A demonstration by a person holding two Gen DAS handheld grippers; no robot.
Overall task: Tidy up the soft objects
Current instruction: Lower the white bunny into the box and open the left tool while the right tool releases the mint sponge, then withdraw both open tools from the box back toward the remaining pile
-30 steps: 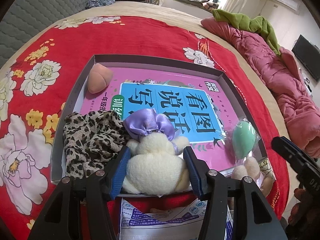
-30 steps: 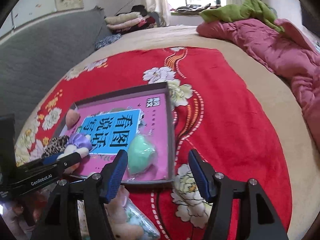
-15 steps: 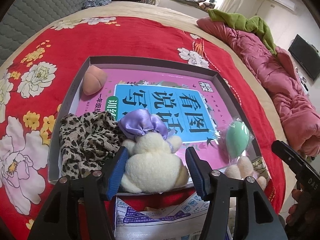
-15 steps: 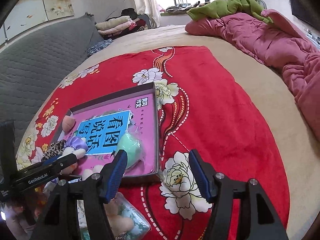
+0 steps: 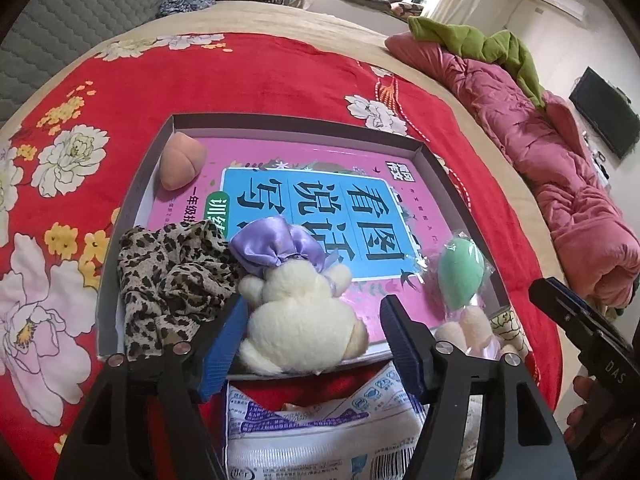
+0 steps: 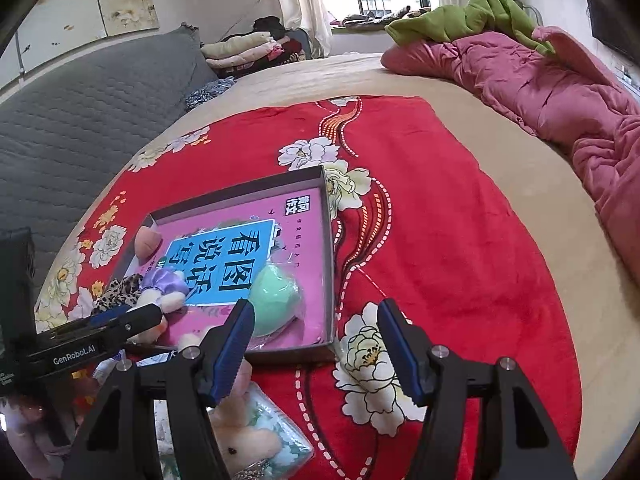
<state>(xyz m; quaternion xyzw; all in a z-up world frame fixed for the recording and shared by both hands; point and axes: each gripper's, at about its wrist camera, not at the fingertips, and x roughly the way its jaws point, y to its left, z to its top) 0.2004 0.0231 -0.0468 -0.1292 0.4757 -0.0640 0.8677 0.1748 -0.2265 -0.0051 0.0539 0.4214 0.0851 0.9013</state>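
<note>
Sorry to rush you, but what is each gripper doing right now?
Left gripper: open, jaws just widened off the plush toy, which sits between them in the box.
Right gripper: open, holding nothing.

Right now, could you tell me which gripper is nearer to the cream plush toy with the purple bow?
Left. The left gripper brackets the cream plush toy, its jaws just opened. The right gripper hovers off toward the box's other corner.
</note>
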